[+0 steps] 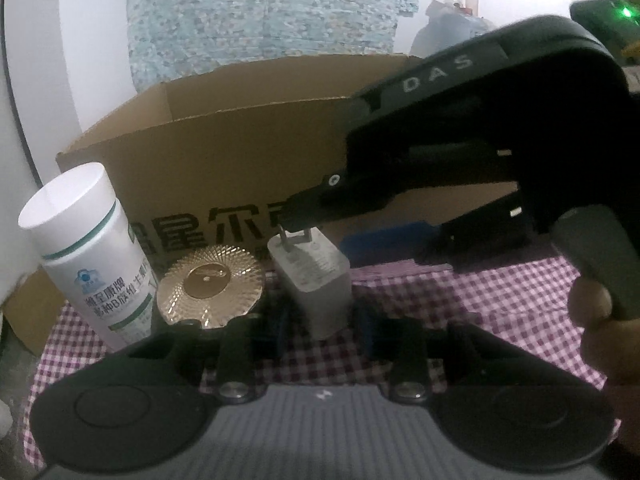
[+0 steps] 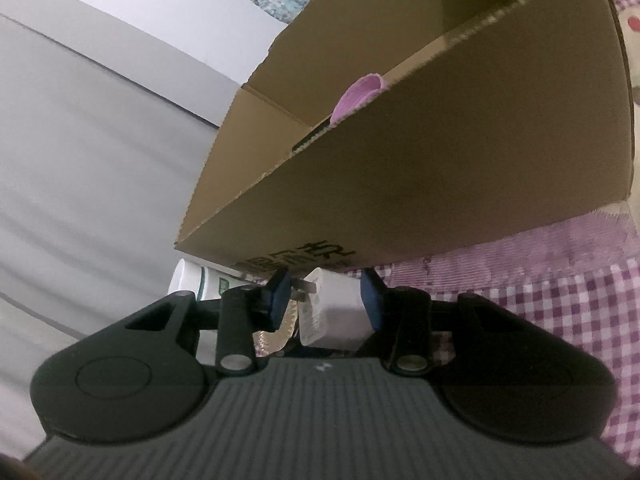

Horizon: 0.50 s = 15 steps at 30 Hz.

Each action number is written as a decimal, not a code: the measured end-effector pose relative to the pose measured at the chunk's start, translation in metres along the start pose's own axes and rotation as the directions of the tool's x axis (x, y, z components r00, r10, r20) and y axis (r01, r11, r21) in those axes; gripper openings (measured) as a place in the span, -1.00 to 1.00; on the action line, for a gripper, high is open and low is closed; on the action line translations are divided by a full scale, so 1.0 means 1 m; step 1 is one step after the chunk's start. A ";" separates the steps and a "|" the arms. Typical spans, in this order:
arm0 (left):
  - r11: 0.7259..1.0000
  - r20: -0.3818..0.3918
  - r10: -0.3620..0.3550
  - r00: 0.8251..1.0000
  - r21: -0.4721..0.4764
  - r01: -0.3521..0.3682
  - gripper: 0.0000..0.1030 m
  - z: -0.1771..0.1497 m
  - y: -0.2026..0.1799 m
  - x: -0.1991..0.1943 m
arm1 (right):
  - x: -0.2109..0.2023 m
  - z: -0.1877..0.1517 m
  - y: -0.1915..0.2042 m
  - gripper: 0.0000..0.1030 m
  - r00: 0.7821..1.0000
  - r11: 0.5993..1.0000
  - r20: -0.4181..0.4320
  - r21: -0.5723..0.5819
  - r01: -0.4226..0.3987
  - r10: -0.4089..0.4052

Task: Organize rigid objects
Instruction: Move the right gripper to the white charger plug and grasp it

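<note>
The left gripper [image 1: 322,316] was clenched low on the charger [image 1: 316,276], its dark, blurred pads close against the two sides near the base. The right gripper [image 2: 326,300] reached in from the right with its jaws partly apart around the charger's top. One pad [image 2: 280,300] sat at the prongs [image 1: 296,236] and the other [image 2: 372,300] lay against the white body. Whether they pressed, I cannot tell. The charger stood on the checked cloth [image 1: 460,300] just in front of the box [image 1: 224,168], with a gold disc [image 1: 210,280] just beside it on the left and a white bottle [image 1: 92,248] further left. Its long axis ran upright, leaning slightly left, with the prongs pointing up toward the box wall.
</note>
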<state>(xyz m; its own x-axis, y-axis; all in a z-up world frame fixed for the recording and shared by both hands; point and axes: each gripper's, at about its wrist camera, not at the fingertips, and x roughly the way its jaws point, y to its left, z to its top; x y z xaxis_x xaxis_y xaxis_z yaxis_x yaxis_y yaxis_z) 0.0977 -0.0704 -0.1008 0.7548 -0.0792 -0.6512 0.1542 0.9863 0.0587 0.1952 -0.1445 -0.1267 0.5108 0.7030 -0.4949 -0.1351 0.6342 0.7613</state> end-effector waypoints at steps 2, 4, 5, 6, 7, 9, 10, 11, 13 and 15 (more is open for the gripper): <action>1.000 0.002 -0.014 1.000 -0.001 0.014 -0.38 0.000 0.001 -0.004 | -0.003 -0.001 -0.001 -0.26 1.000 1.000 -0.002 0.006 -0.010 0.010; 1.000 0.002 -0.029 1.000 -0.001 0.029 -0.39 -0.002 0.000 -0.007 | -0.005 -0.003 -0.002 -0.25 1.000 1.000 0.000 0.011 -0.012 0.012; 0.999 -0.001 -0.039 0.999 -0.002 0.039 -0.39 -0.002 0.000 -0.008 | -0.006 -0.004 -0.003 -0.24 1.000 1.000 -0.001 0.017 -0.014 0.014; 0.999 -0.002 -0.046 0.999 -0.001 0.046 -0.40 -0.003 -0.001 -0.009 | -0.007 -0.005 -0.004 -0.24 1.000 1.000 0.000 0.020 -0.014 0.014; 0.998 -0.003 -0.055 0.998 0.000 0.055 -0.40 -0.002 0.000 -0.010 | -0.010 -0.006 -0.004 -0.24 1.000 1.000 0.003 0.018 -0.012 0.012; 0.997 -0.005 -0.073 0.997 0.004 0.073 -0.40 -0.004 -0.002 -0.011 | -0.022 -0.011 -0.007 -0.24 1.000 1.000 0.008 0.015 -0.005 0.005; 0.997 -0.007 -0.081 0.997 0.010 0.081 -0.40 -0.007 -0.004 -0.013 | -0.022 -0.012 -0.006 -0.24 1.000 1.000 0.009 0.014 -0.002 0.002; 0.996 -0.008 -0.087 0.996 0.019 0.087 -0.43 -0.008 -0.006 -0.015 | -0.024 -0.012 -0.007 -0.24 1.000 1.000 0.010 0.018 -0.001 0.001; 0.995 -0.008 -0.093 0.996 0.037 0.094 -0.58 -0.010 -0.010 -0.019 | -0.030 -0.016 -0.009 -0.22 1.000 1.000 0.016 0.027 0.005 -0.005; 0.992 -0.010 -0.112 0.994 0.055 0.112 -0.62 -0.013 -0.014 -0.023 | -0.037 -0.020 -0.012 -0.21 1.000 0.999 0.024 0.034 0.017 -0.018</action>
<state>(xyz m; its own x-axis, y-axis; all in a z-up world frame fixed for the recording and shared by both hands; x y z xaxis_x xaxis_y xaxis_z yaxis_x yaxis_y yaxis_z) 0.0702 -0.0806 -0.0962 0.7267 -0.1875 -0.6609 0.2729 0.9616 0.0272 0.1611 -0.1722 -0.1255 0.5337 0.6834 -0.4982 -0.0974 0.6348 0.7665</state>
